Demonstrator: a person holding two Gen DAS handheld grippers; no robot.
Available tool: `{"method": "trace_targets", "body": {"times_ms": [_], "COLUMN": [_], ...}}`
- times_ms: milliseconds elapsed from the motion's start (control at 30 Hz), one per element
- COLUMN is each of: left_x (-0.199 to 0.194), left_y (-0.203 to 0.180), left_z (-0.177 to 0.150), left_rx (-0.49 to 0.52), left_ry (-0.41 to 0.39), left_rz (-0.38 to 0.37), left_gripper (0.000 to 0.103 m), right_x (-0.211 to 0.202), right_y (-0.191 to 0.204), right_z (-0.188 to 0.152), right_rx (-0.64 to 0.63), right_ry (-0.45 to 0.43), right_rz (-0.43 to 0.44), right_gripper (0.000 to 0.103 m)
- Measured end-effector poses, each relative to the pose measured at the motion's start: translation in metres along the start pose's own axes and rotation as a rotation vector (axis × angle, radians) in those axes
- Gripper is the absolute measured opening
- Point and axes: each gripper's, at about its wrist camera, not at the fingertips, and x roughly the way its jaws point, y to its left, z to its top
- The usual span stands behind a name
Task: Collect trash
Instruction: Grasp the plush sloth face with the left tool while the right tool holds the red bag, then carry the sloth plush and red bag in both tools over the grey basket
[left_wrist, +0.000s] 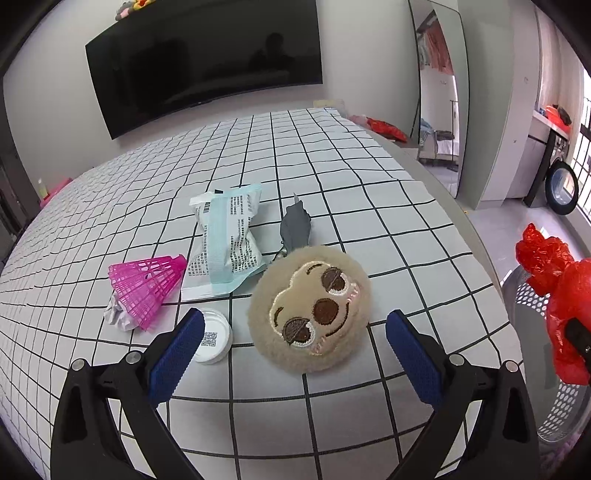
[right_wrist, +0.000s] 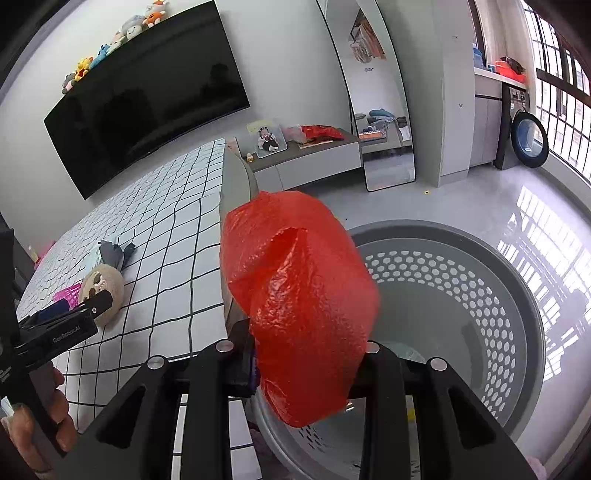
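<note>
We count seven loose things and one basket.

On the checked cloth (left_wrist: 332, 155) we see one plush face (left_wrist: 309, 309), one pink shuttlecock (left_wrist: 147, 282), one white packet (left_wrist: 227, 240), one white lid (left_wrist: 214, 336), one crumpled paper (left_wrist: 117, 312) and one grey wrapper (left_wrist: 295, 225). We count one red bag (right_wrist: 299, 306), and one perforated basket (right_wrist: 461, 280) beside the cloth. There are two grippers, left (left_wrist: 295, 350) and right (right_wrist: 310, 369). On the wall we count one TV (right_wrist: 147, 96), with about seven small plush toys (right_wrist: 110, 44) lined up along its top.
</note>
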Motion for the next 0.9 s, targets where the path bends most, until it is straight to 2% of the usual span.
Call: {"method": "trace_targets", "body": {"times_ms": [100, 167, 233, 367, 567, 733, 900], "left_x": [0.001, 0.004, 0.009, 0.004, -0.022, -0.054, -0.078], "left_y": [-0.002, -0.003, -0.006, -0.006, -0.009, -0.018, -0.047], "left_z": [0.0, -0.001, -0.002, -0.002, -0.006, -0.015, -0.022], "left_rx": [0.009, 0.022, 0.038, 0.045, 0.059, 0.08, 0.131], "left_ry": [-0.01, 0.0, 0.025, 0.006, -0.044, -0.08, -0.098], "left_rz": [0.006, 0.001, -0.01, -0.02, -0.031, -0.101, -0.193], "left_gripper": [0.093, 0.073, 0.062, 0.059, 0.058, 0.058, 0.058], "right_x": [0.004, 0.007, 0.011, 0.013, 0.001, -0.021, -0.048], "right_y": [-0.007, -0.008, -0.009, -0.01, -0.009, -0.014, -0.036], "right_z": [0.0, 0.0, -0.002, -0.002, -0.002, -0.008, -0.021], "right_rx": [0.018, 0.025, 0.027, 0.032, 0.031, 0.03, 0.052], "right_ry": [0.013, 0.022, 0.034, 0.041, 0.023, 0.004, 0.0], "right_rz": [0.007, 0.006, 0.004, 0.011, 0.005, -0.02, -0.074], "right_gripper": [0.029, 0.029, 0.029, 0.029, 0.029, 0.029, 0.029]}}
